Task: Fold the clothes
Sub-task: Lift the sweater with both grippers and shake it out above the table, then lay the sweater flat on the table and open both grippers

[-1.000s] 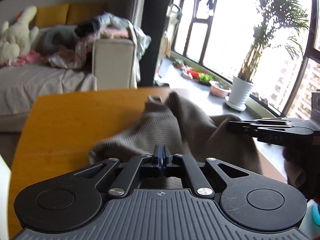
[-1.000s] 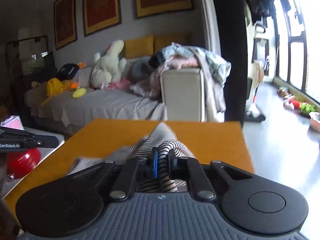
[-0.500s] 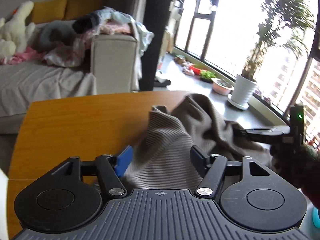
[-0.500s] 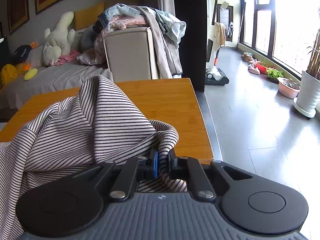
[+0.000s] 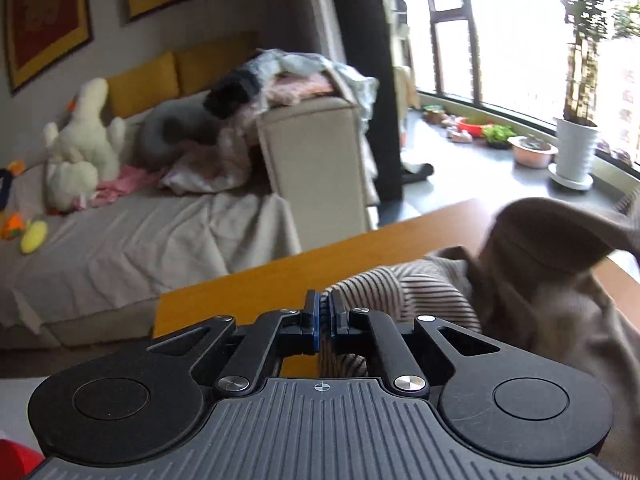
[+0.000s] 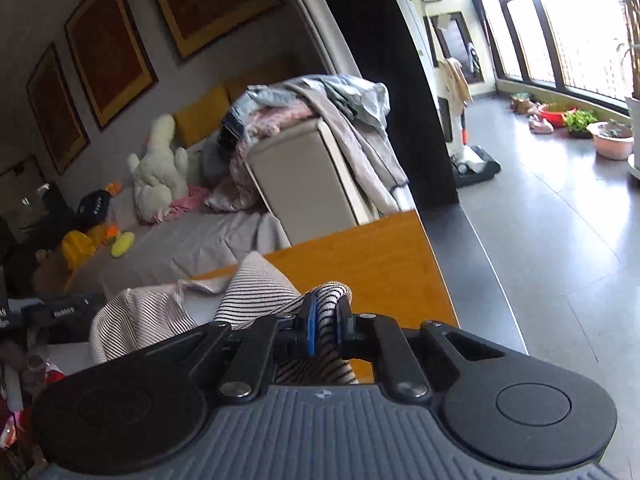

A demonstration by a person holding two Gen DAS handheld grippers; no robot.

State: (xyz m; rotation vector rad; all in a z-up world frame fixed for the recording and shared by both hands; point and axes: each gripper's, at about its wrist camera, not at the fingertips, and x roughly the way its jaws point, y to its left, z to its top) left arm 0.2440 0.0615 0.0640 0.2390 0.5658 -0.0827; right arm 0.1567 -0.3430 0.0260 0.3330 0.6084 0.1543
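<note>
Half a sec ago the left gripper (image 5: 325,307) stood wide open; now its blue-padded fingers are pinched together on an edge of the black-and-white striped knit garment (image 5: 424,296). Right gripper (image 6: 325,312) is clamped on a bunched fold of the same fabric. Garment is draped between both, above the orange wooden table (image 6: 384,264), w/ part blurred.
</note>
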